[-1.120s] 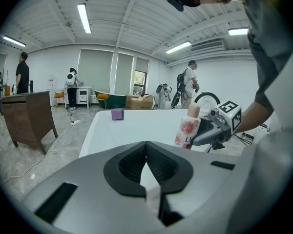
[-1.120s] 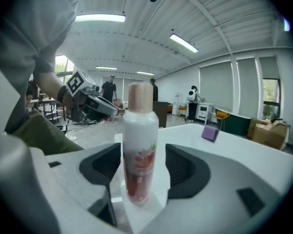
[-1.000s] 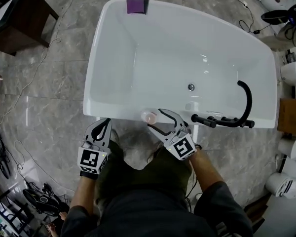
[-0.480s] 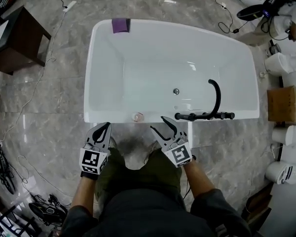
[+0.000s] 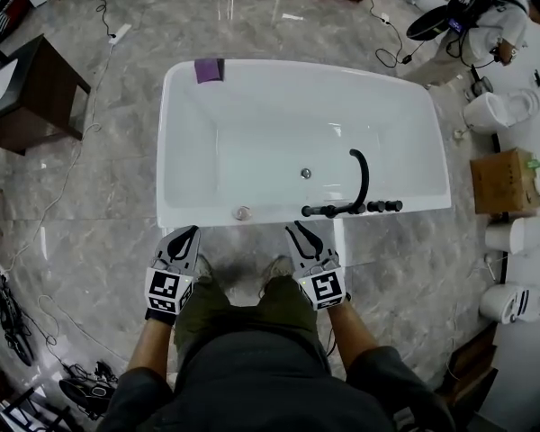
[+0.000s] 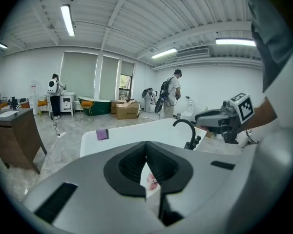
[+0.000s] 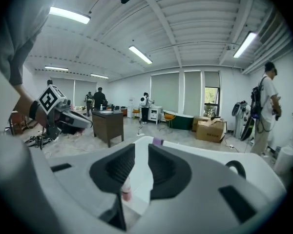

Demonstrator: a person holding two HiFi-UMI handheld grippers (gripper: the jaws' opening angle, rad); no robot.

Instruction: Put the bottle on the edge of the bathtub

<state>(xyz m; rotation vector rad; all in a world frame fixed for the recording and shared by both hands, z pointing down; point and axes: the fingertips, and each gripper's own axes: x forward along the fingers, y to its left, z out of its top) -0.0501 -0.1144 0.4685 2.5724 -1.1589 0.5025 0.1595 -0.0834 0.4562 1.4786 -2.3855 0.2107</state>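
Note:
A small clear bottle with a pink label (image 5: 243, 212) stands upright on the near rim of the white bathtub (image 5: 175, 214). Nothing touches it. Both grippers hang short of the tub over the floor, above the person's legs. My left gripper (image 5: 188, 233) sits left of the bottle, its jaws together and empty. My right gripper (image 5: 300, 233) sits right of the bottle; its jaws are closing with a narrow gap and nothing between them. The bottle (image 6: 152, 182) shows low past the left gripper (image 6: 146, 145). Beyond the right gripper (image 7: 141, 152) the bottle (image 7: 125, 191) appears too.
A black faucet (image 5: 360, 174) arches over the tub's near right rim. A purple cloth (image 5: 208, 69) lies on the far rim. A dark wooden table (image 5: 18, 97) stands at left. Cardboard box (image 5: 504, 180) and toilets (image 5: 508, 237) at right; a person (image 5: 477, 25) far right. Cables on the floor.
My right gripper has drawn back from the bottle, which stays on the rim, and its jaws have narrowed. The view has pulled away from the tub.

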